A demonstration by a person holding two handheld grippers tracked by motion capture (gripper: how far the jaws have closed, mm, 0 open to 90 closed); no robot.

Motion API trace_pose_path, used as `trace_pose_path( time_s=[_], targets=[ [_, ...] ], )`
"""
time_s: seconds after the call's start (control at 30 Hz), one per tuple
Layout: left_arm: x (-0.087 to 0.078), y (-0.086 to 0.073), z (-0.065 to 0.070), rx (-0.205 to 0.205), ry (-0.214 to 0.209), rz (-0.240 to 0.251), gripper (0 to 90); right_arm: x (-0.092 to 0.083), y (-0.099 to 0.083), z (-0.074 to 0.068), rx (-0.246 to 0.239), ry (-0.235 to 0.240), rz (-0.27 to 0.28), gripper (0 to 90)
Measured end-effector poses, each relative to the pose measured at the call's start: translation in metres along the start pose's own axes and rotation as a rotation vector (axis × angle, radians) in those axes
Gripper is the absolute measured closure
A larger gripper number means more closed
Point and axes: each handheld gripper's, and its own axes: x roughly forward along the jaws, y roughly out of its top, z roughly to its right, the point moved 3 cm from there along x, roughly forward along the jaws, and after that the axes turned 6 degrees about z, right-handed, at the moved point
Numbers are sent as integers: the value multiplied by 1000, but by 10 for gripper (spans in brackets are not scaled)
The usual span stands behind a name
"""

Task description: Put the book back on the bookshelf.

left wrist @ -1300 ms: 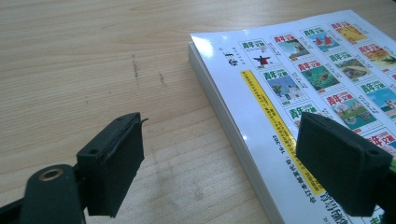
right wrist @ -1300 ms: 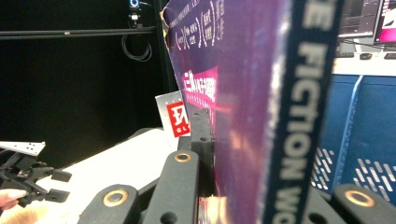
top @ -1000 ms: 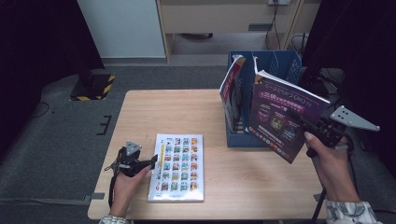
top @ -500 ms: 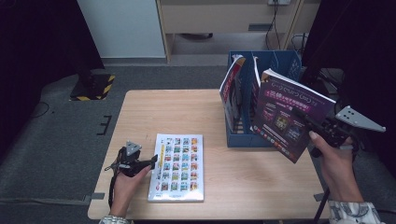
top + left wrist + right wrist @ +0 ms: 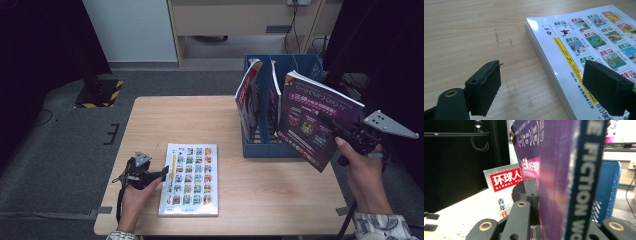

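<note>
Since a second ago we are carrying the purple magazine (image 5: pixel 315 117) slightly rightward beside the blue file box (image 5: pixel 280 145), our right claw (image 5: pixel 332 125) clamping it upright. Our left claw (image 5: pixel 541 87) is resting wide open on the worktop (image 5: pixel 175 120), straddling the white magazine's (image 5: pixel 190 177) edge.

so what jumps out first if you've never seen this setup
The purple magazine held up in the air by the right gripper, just right of the blue file box at the table's far right. Next, the white magazine with its grid of small covers, flat near the front edge, with the open left gripper at its left side.
</note>
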Motion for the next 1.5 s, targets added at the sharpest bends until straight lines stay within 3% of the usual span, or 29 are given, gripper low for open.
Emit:
trace_pose_path(
  time_s=[0.47, 1.07, 1.5],
  targets=[
    [0, 0, 1, 6, -2, -2, 150, 6, 0, 9, -18, -68, -24, 842],
    [0, 0, 0, 5, -2, 0, 150, 55, 1, 21, -33, -172, -77, 842],
    [0, 0, -1, 1, 0, 16, 149, 93, -1, 30, -3, -244, -62, 842]
  ],
)
